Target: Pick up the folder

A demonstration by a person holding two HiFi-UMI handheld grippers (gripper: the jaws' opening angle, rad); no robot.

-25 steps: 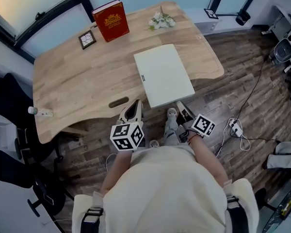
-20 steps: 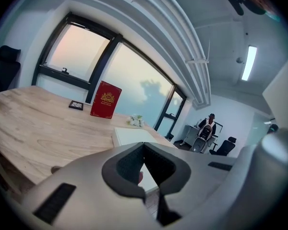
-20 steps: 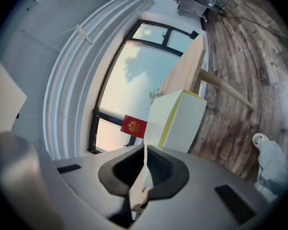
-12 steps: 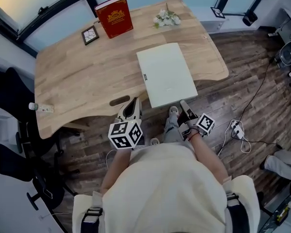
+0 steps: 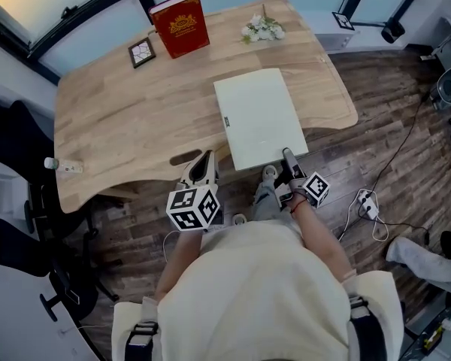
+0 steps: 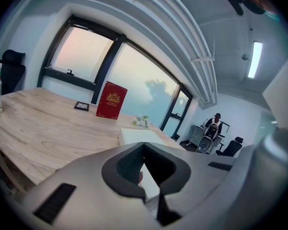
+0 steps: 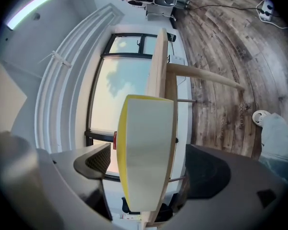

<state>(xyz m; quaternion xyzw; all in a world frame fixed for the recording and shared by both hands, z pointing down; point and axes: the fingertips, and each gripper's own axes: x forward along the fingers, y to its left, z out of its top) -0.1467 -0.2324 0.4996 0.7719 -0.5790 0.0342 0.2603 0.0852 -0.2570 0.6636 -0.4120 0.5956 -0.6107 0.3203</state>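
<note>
Nearest me, my left tongs [image 5: 202, 165] are hanging just short of the counter's [image 5: 135, 111] near edge, jaws together on nothing. My right tongs [image 5: 287, 159] are lying rolled on their side. Their jaws have just been opening to full width, one above and one below the folder [image 5: 257, 116], with neither pad pressing on it.

The white folder is lying flat toward the counter's right side, and its near end is poking out over the near edge. That overhang is my way in. I'm reckoning I should slide in deeper before closing, because a shallow pinch on a wide, flat thing will probably let it droop or twist. Then I'm wanting a square squeeze and a lift straight up. The red book [image 5: 180, 25] and flowers [image 5: 261, 28] at the far edge are sitting well clear.
</note>
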